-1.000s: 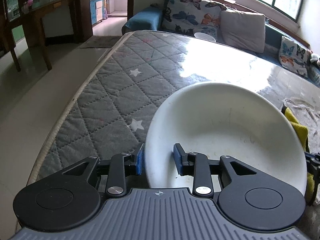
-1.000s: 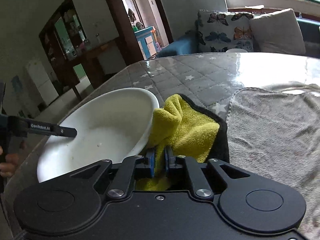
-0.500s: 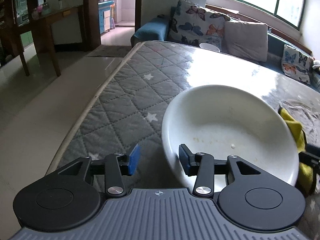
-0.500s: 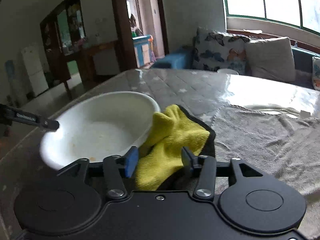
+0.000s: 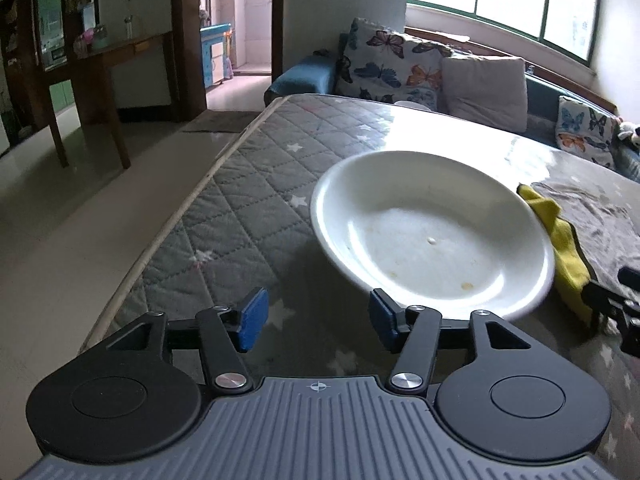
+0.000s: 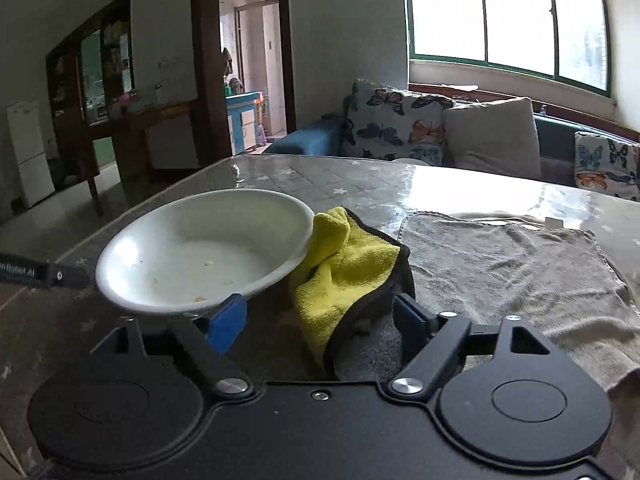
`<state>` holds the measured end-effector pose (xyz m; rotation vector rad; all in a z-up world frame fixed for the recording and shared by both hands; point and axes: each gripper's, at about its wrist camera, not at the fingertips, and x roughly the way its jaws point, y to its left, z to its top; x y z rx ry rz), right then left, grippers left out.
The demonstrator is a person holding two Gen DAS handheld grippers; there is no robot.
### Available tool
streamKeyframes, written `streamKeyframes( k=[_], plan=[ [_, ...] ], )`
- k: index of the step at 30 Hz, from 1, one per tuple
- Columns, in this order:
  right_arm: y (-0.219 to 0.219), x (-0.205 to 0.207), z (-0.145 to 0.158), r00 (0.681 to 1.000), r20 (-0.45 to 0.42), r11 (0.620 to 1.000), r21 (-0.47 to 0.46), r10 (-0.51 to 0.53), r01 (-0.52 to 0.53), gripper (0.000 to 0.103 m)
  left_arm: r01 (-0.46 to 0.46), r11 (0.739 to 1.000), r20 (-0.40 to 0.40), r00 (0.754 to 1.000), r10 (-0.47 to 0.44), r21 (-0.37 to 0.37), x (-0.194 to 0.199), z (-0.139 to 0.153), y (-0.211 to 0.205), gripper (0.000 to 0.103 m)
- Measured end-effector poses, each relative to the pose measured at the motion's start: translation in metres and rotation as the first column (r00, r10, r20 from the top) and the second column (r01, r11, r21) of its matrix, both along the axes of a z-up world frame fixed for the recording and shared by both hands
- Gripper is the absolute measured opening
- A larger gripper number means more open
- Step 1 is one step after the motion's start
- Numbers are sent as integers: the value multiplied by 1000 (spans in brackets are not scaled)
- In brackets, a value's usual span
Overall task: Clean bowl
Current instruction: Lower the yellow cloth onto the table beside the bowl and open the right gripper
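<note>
Hovering: left tool (image 5: 316, 316) released near bowl (image 5: 432, 232) | right tool (image 6: 320, 320) released over cloth (image 6: 344, 272)

the left gripper (image 5: 314, 320) has a grey ribbed housing with a small crosshair mark at its front edge, two black round discs at the sides, black linkage arms with silver screws, and blue pads on its fingers (image 5: 251, 319). the right gripper (image 6: 320, 320) has a smooth black housing with a small silver screw at its centre, the same black discs, linkage arms with silver screws, and blue pads on its fingers (image 6: 226, 322). in the right wrist view, a black bar of the left gripper bears white lettering, partly cut off.
</note>
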<state>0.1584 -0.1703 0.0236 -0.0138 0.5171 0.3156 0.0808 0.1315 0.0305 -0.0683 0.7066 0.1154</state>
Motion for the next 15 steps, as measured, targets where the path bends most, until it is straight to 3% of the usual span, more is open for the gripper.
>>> streamKeyframes(
  k=[4,10,15],
  plan=[
    [-1,-4,-2,999,5,999,24,-46,46,102,5,1000,21,1000,-5,1,-17,-1,-11,67],
    [-1,-12,-4,997,20,997,34,-75,74,103,28,999,36,999,-29,38,-31,-6,-27,73],
    [-5,-12,-8,996,8,995,39,-93,93,103,34,999,41,999,-35,21,-37,-10,-35,75]
  ],
)
